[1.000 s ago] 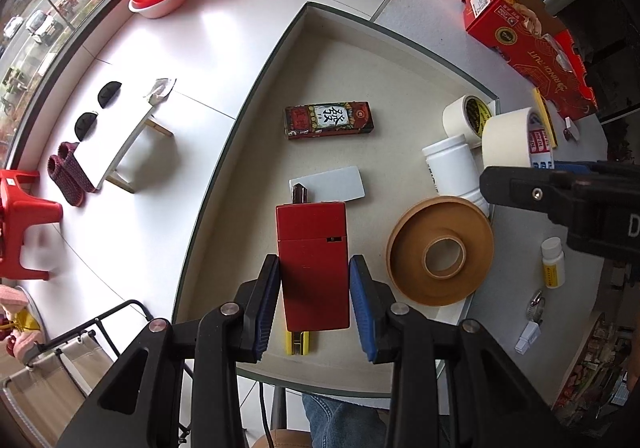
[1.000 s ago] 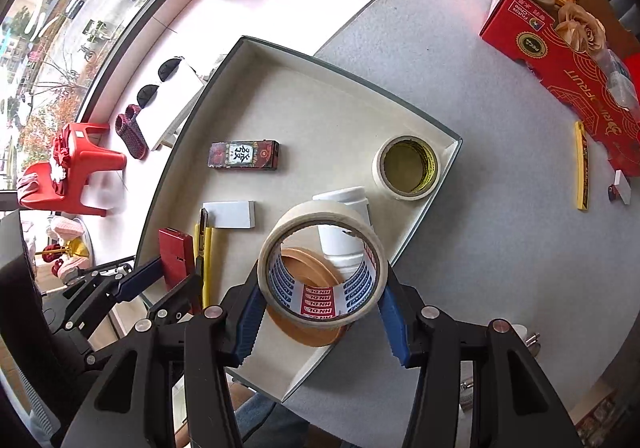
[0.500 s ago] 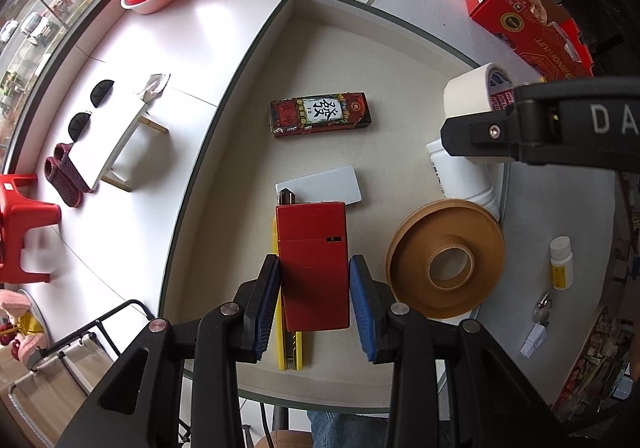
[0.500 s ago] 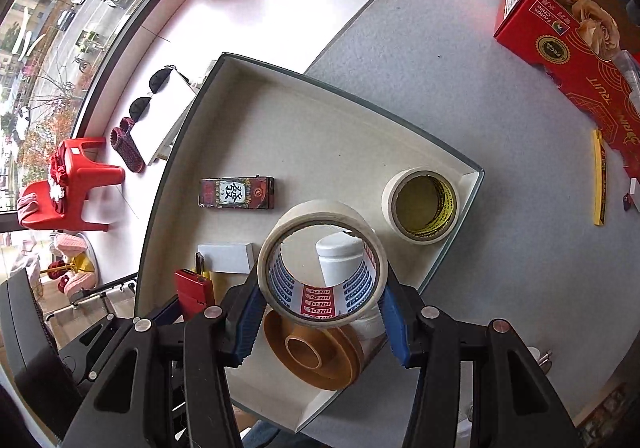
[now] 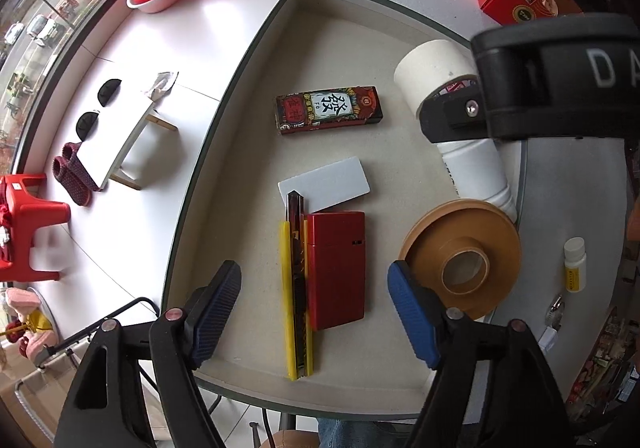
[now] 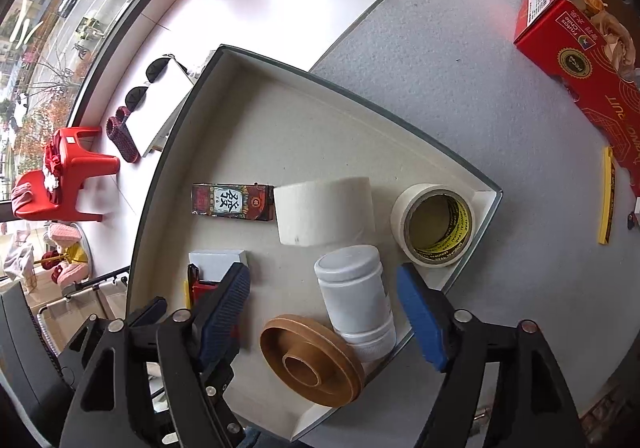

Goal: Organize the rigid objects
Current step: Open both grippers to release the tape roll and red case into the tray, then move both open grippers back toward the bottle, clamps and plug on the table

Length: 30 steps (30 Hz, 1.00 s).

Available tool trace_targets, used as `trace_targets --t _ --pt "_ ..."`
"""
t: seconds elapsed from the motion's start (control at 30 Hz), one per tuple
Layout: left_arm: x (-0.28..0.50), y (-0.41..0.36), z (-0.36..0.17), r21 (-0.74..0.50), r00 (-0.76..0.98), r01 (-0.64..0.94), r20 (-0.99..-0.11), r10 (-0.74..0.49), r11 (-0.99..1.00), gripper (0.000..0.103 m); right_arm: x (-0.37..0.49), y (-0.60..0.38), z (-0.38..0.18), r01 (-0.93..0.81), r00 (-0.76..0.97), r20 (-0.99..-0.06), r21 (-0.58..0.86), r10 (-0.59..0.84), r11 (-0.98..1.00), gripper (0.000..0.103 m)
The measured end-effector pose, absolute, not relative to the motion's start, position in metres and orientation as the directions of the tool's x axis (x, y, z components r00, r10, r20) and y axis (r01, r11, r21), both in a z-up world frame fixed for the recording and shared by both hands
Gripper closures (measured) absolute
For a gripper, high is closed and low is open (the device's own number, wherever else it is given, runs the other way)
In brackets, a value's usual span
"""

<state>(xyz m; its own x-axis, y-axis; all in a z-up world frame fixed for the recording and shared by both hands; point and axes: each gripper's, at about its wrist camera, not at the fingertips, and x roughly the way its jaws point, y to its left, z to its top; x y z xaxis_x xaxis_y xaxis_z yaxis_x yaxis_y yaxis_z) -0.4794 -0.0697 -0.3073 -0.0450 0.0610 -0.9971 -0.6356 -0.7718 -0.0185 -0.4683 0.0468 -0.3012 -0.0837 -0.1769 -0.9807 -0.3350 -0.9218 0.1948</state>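
Below, grey table (image 6: 460,79) bears tray (image 6: 304,151); white tiled floor (image 5: 132,59) beyond; both claws opening, pads gripping nothing

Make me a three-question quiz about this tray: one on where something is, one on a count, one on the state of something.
1. Where does the yellow utility knife lie?
A. Right beside the red case, along its side
B. On top of the brown tape roll
C. Outside the tray, on the grey table

2. How many tape rolls are in the tray?
A. One
B. Three
C. Five

3. How is the white bottle positioned?
A. Lying on its side
B. Standing with its cap down
C. Clamped between the blue fingers

Answers:
1 A: the knife runs lengthwise against the case.
2 B: the brown roll, the plain cream roll and the cream roll with a yellow printed core.
3 A: the right wrist view shows its side, flat bottom end far, cap end by the brown roll.
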Motion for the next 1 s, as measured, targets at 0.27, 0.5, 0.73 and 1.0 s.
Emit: trace_targets --t 0.27,0.5,0.73,1.0 --pt "-0.482 -0.071 -0.309 -0.004 -0.031 -0.623 -0.999 0.03 -0.782 0.009 -0.454 0.054 -0.287 -0.344 -0.117 -0.981 0.185 -0.154 -0.921 0.011" --pt "-0.478 -0.068 -0.299 -0.01 -0.045 -0.624 -0.998 0.049 -0.781 0.0 -0.426 0.065 -0.282 -0.399 -0.121 -0.977 0.207 -0.173 -0.893 0.011" --pt "-0.467 -0.064 -0.293 0.003 -0.054 -0.636 -0.998 0.041 -0.772 0.0 -0.393 0.074 -0.278 -0.456 -0.123 -0.976 0.219 -0.182 -0.863 0.011" --pt "-0.453 -0.06 -0.291 0.008 -0.047 -0.668 -0.998 0.031 -0.744 0.0 -0.34 0.094 -0.277 -0.547 -0.135 -0.972 0.234 -0.191 -0.804 0.011"
